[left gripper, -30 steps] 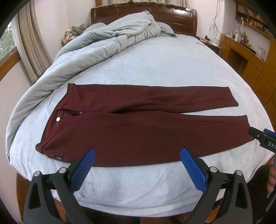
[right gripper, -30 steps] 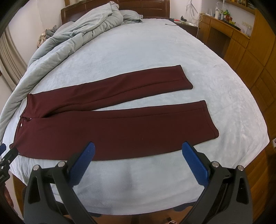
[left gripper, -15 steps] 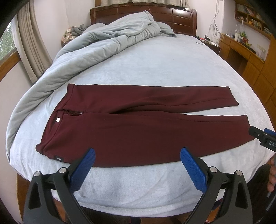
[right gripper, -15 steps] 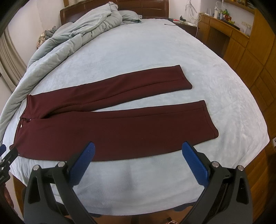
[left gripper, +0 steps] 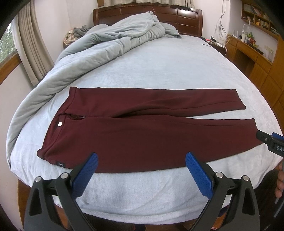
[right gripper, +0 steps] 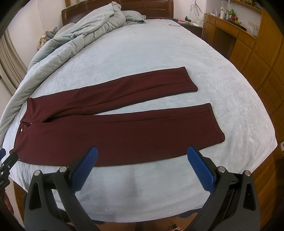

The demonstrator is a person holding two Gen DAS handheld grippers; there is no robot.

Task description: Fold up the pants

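Observation:
Dark maroon pants lie flat across the bed, waistband to the left, both legs stretched right and slightly apart. The same pants fill the middle of the right wrist view. My left gripper hovers open just before the near edge of the pants, toward the waist half. My right gripper is open too, held above the near edge of the nearer leg. Neither holds anything. The tip of the right gripper shows at the right edge of the left wrist view.
The bed has a pale blue cover. A bunched grey-blue duvet lies along the far left side up to the wooden headboard. Wooden desk and cabinets stand to the right. A curtain hangs at left.
Both grippers have barely shifted; the pants lie as they did and both jaws stay wide.

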